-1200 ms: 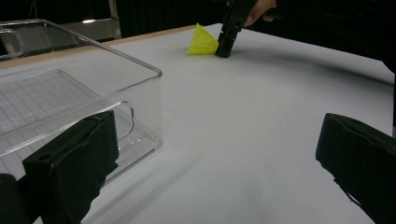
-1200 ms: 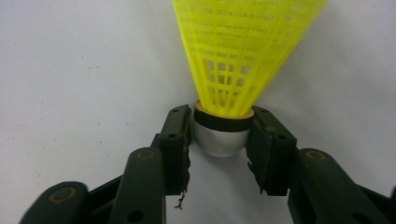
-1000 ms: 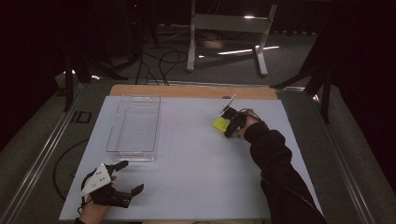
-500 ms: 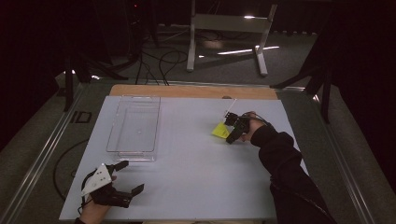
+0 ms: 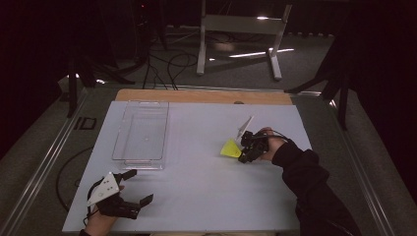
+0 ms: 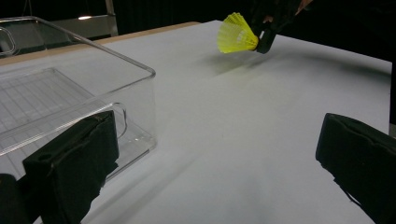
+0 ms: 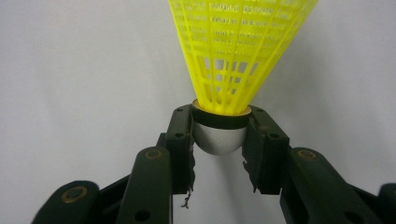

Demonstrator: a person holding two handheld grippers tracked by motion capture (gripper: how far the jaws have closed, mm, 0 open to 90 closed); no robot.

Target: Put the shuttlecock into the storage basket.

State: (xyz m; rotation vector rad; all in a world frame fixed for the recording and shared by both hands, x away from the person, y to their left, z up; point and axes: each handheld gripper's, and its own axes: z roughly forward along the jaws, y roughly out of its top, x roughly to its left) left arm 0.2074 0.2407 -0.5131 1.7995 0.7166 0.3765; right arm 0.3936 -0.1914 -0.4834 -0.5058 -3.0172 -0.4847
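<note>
Since the earlier frames the right gripper has come toward the lower left of the high view, carrying the yellow shuttlecock away from the far right part of the white table; a second ago it sat further up and to the right. That shift points, I judge, to a carry toward the clear plastic bin in the upper left of the frame, with most of the distance not yet covered.

The bin has not moved and holds nothing. The left gripper has stayed at the lower left, jaws spread wide, just below the bin's near end.

In the right gripper view the jaws pinch the shuttlecock's rounded base (the skirt fans upward, undistorted). In the left gripper view the shuttlecock hangs above the table at upper right.
</note>
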